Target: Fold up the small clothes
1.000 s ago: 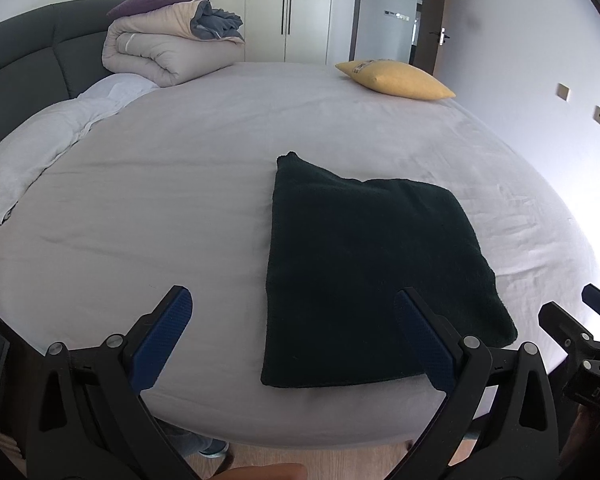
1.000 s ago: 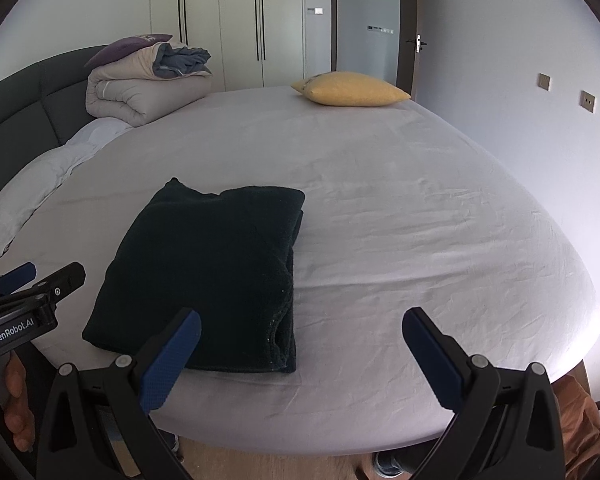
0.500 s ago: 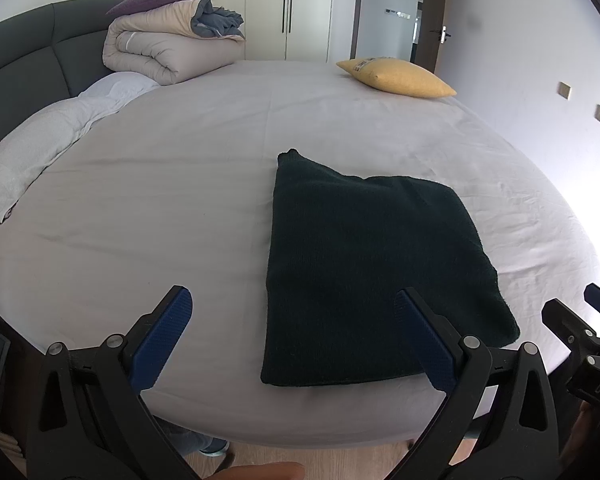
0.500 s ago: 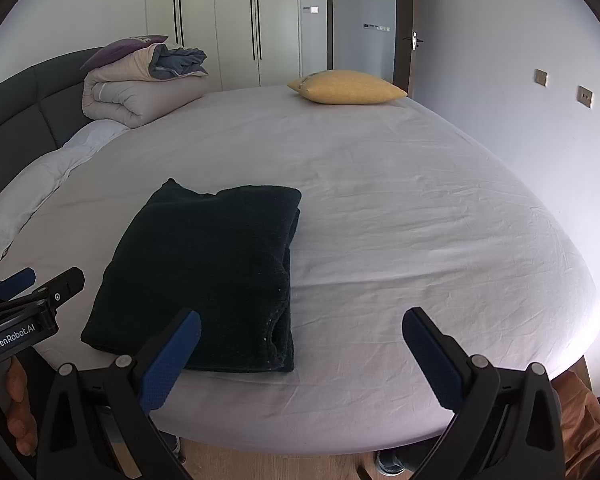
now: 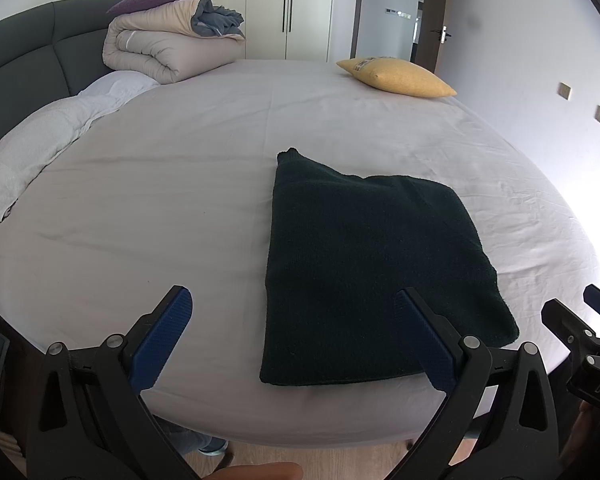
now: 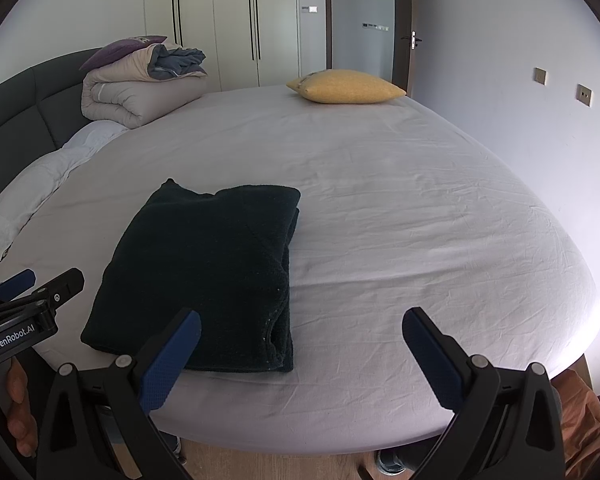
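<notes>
Right wrist view, nearest first: the right gripper [image 6: 300,356] hangs past the near edge of the bed [image 6: 420,220] with its blue-padded fingers [image 6: 172,360] spread wide and nothing between them; the left gripper [image 5: 296,344] is likewise wide open and empty, held just off the same edge. Just beyond them, on the near part of the sheet and left of the bed's middle, lies the dark knitted garment [image 6: 204,272], already folded into a thick rectangle. Its stacked layers show as open edges along the right side, and its long axis runs from the near edge away toward the far side, with a small corner poking up at the far left. It looks soft, limp and fairly light but bulky, with a grippy rather than slippery knit, so I judge a pinch through all layers at the near corners would hold best. Farther off sit a yellow cushion [image 6: 346,87] and a rolled duvet [image 6: 140,92].
</notes>
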`<action>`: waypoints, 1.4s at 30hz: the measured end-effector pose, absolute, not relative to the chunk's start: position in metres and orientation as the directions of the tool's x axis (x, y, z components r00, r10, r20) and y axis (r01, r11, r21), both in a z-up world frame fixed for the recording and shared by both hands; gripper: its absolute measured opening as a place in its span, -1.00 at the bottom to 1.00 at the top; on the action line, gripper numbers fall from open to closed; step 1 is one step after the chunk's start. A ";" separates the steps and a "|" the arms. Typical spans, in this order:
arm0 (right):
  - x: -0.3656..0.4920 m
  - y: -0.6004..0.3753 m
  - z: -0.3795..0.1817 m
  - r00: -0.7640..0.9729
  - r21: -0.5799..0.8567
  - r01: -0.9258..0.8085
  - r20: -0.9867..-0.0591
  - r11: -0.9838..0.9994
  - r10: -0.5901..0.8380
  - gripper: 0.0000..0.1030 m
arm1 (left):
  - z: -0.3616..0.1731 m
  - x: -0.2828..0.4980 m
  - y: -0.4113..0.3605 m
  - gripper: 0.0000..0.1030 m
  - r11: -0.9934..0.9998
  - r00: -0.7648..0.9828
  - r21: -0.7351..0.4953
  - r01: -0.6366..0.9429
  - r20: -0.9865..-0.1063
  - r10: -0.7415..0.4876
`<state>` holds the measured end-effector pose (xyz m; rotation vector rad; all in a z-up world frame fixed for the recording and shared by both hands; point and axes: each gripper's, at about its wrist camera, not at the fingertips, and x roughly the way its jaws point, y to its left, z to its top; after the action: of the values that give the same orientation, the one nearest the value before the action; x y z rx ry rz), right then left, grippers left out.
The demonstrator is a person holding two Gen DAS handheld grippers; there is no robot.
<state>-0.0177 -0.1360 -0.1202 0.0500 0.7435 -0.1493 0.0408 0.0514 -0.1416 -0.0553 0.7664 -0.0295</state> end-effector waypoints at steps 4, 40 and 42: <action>-0.017 -0.136 -0.120 0.725 -0.006 0.154 -0.679 0.988 -0.117 1.00 | -0.142 0.040 0.051 1.00 0.998 0.720 -0.061 0.005 -0.693 -0.046; -0.018 -0.131 -0.125 0.722 0.006 0.164 -0.682 0.986 -0.116 1.00 | -0.145 0.039 0.051 1.00 0.998 0.713 -0.065 0.005 -0.699 -0.050; -0.018 -0.131 -0.125 0.721 0.006 0.163 -0.683 0.987 -0.115 1.00 | -0.146 0.039 0.052 1.00 0.998 0.713 -0.065 0.005 -0.700 -0.049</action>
<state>-0.0183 -0.1311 -0.1251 0.0675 0.7499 -0.1540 0.0385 0.0518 -0.1460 -0.0601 0.7772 -0.0302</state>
